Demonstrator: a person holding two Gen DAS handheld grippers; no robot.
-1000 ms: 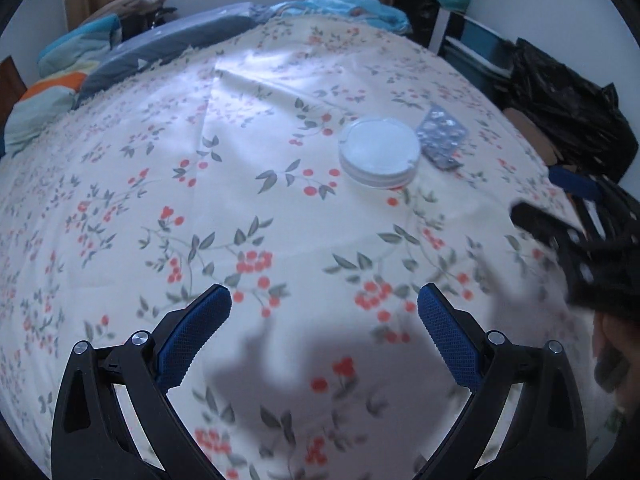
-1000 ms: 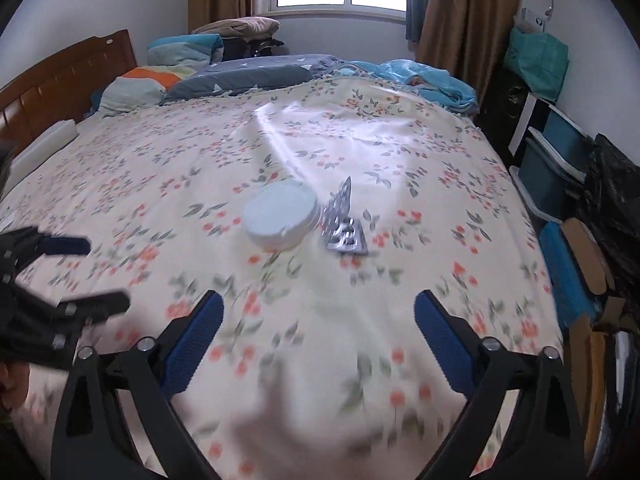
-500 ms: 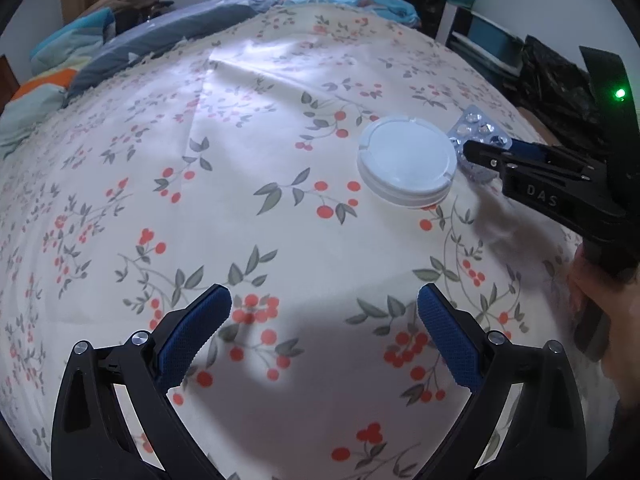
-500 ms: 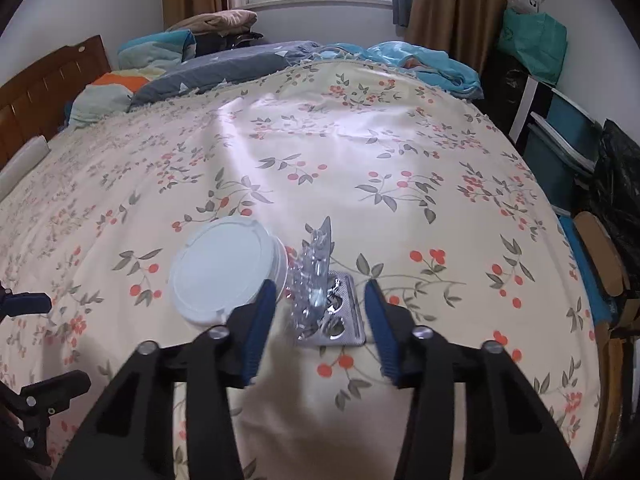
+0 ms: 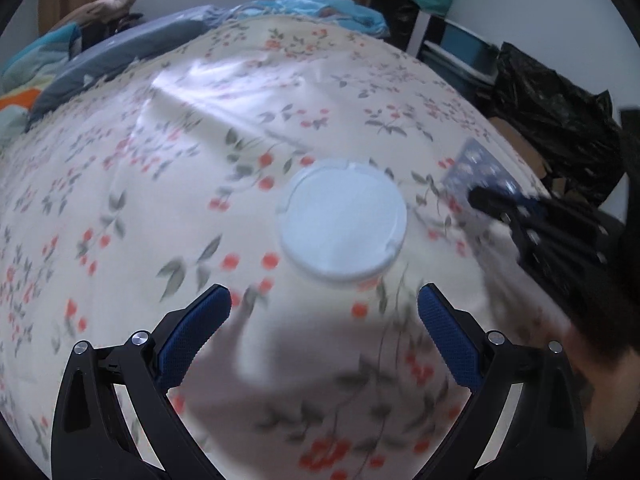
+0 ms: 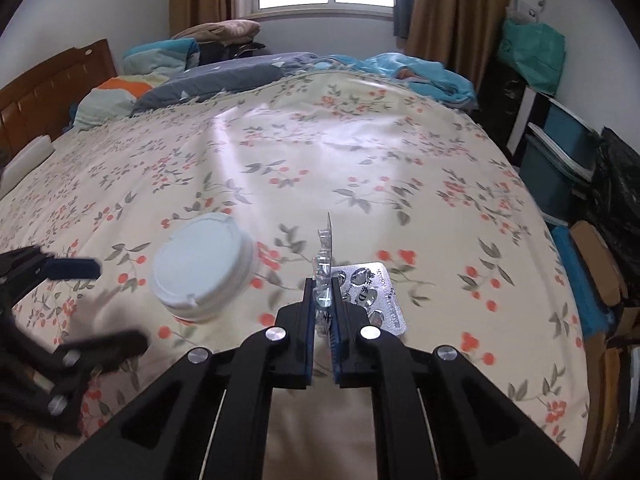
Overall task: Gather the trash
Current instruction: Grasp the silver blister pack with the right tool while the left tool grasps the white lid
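A round white lid (image 5: 342,218) lies on the flowered bedspread (image 5: 160,160); it also shows in the right wrist view (image 6: 202,266). My left gripper (image 5: 324,312) is open and empty, just short of the lid. A silver pill blister pack (image 6: 370,292) lies right of the lid, folded with one flap standing up (image 6: 325,254). My right gripper (image 6: 324,304) is shut on that upright flap. In the left wrist view the blister pack (image 5: 476,170) and the right gripper (image 5: 500,204) sit at the right.
Pillows and folded bedding (image 6: 208,68) lie at the head of the bed. Blue storage boxes (image 6: 560,148), a black plastic bag (image 5: 552,116) and cardboard (image 6: 600,264) stand beside the bed's right edge. A wooden headboard (image 6: 48,80) is at the left.
My right gripper has moved in and closed on the upright flap of the blister pack. My left gripper has moved closer to the white lid and stays open.
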